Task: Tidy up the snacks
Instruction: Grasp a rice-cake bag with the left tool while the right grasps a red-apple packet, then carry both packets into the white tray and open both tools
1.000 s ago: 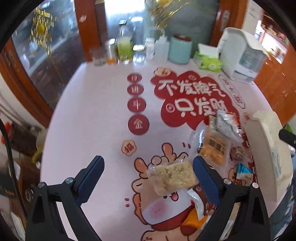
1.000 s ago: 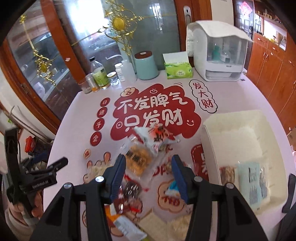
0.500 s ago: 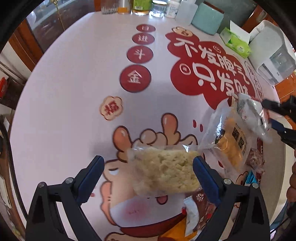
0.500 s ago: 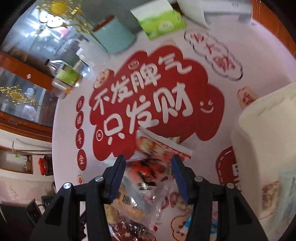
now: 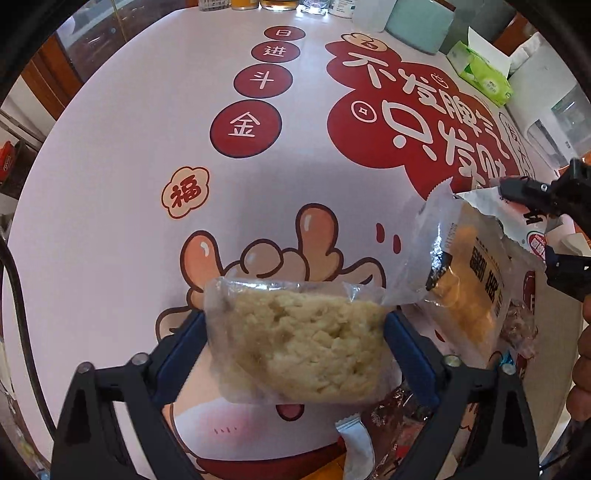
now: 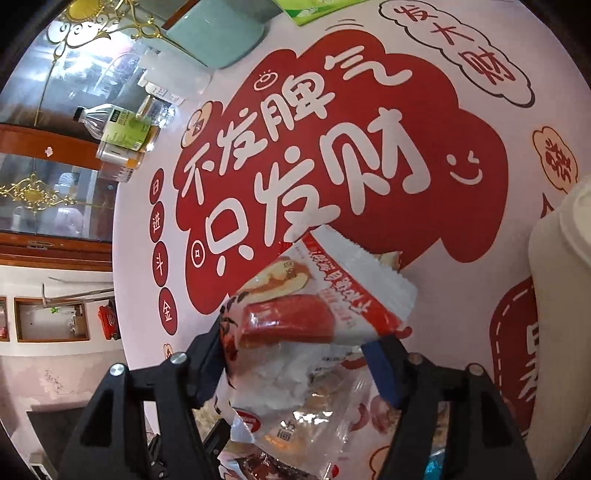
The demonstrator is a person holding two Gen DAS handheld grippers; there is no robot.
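Note:
A clear packet of pale rice crisp (image 5: 306, 347) lies on the printed tablecloth. My left gripper (image 5: 295, 328) points down over it, its jaws closing, and both blue pads touch the packet's sides. A red-and-white snack packet (image 6: 317, 295) lies on top of the snack pile. My right gripper (image 6: 295, 343) straddles it with its jaws opening, and the right pad stands just off the wrapper. In the left wrist view the right gripper (image 5: 524, 221) sits at the right edge, over that same packet (image 5: 517, 221).
A clear packet of orange cakes (image 5: 469, 291) lies beside the rice crisp, with darker packets (image 5: 391, 424) below it. A white bin (image 6: 561, 266) stands at the right. A tissue box (image 5: 484, 74), teal canister (image 6: 218, 33) and bottles (image 6: 118, 129) line the far edge.
The left gripper dropped onto the rice crisp packet and its jaws narrowed onto it. The right gripper came down over the red-and-white packet and its jaws widened around it.

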